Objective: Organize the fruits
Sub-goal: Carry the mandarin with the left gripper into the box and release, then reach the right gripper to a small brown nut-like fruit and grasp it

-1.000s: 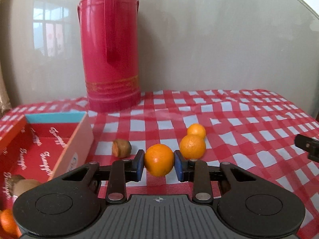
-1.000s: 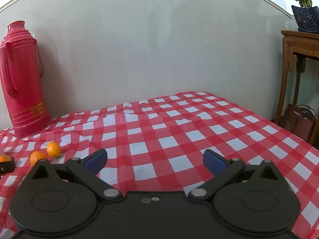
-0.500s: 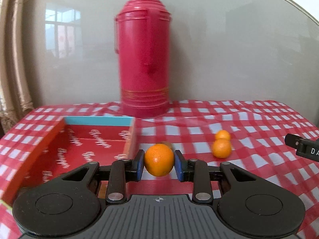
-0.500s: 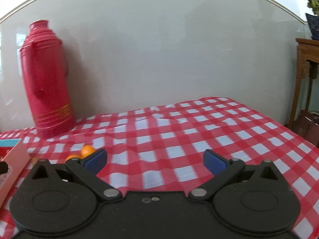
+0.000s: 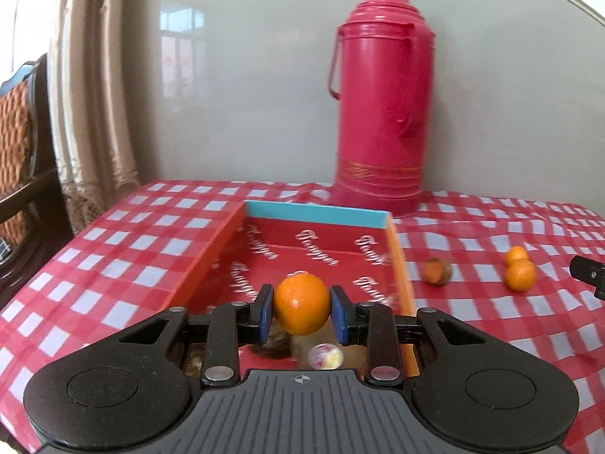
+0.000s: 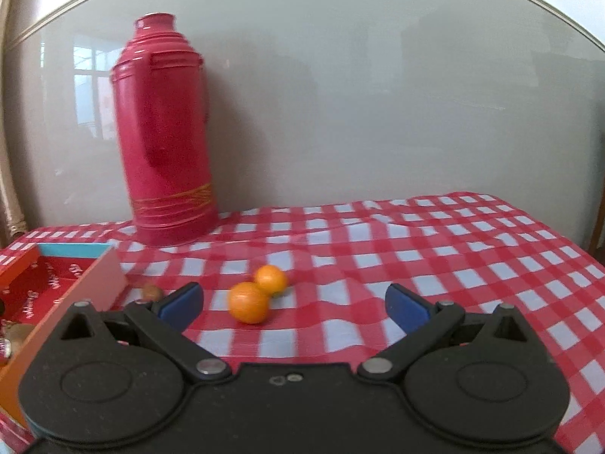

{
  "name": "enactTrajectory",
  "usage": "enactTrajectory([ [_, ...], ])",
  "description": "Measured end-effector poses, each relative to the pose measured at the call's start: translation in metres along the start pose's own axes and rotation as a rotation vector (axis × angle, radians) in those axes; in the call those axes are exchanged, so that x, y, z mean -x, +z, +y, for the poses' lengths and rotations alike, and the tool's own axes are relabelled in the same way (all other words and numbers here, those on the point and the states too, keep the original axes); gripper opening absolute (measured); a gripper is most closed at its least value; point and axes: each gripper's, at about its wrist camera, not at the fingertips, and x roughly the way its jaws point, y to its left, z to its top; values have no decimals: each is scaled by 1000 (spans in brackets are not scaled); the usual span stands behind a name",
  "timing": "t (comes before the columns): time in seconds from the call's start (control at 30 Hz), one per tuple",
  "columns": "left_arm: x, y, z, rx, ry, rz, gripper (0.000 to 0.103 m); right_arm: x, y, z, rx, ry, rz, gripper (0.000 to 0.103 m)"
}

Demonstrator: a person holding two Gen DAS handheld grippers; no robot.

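While left claw (image 5: 301, 309) clamps one orange (image 5: 301, 303), right claw (image 6: 294, 302) gapes; two oranges (image 6: 249, 302) loose.

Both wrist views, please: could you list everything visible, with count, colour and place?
Held round orange: one, orange, between the left gripper's pads above the box.
Loose small oranges: two, orange, touching, on the cloth right of the box.
Brown kiwi-like fruit: one, on the cloth beside the box's right wall.
Open cardboard box: one, red inside, blue far rim, left part of the table.
Tall plastic thermos: one, pink-red, upright by the wall.
Checked tablecloth: one, red and white.
Left gripper: shut on the orange.
Right gripper: open.
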Motion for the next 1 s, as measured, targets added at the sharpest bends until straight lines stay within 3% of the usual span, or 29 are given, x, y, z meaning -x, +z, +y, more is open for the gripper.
enactTrajectory([
  [0.4, -10, -5, 23, 24, 47, 33, 32, -2, -3, 29, 46, 43, 3, 97],
  [0.47, -7, -5, 21, 13, 63, 17, 50, -1, -3, 28, 45, 44, 2, 97],
  [0.5, -5, -4, 21, 15, 62, 6, 72, -1, -3, 27, 44, 44, 0, 97],
  [0.53, -3, -4, 20, 14, 67, -13, 79, -1, -3, 26, 45, 46, -1, 97],
  [1.0, 3, -3, 4, -13, 1, -25, 79, -4, -5, 25, 75, 41, -2, 97],
])
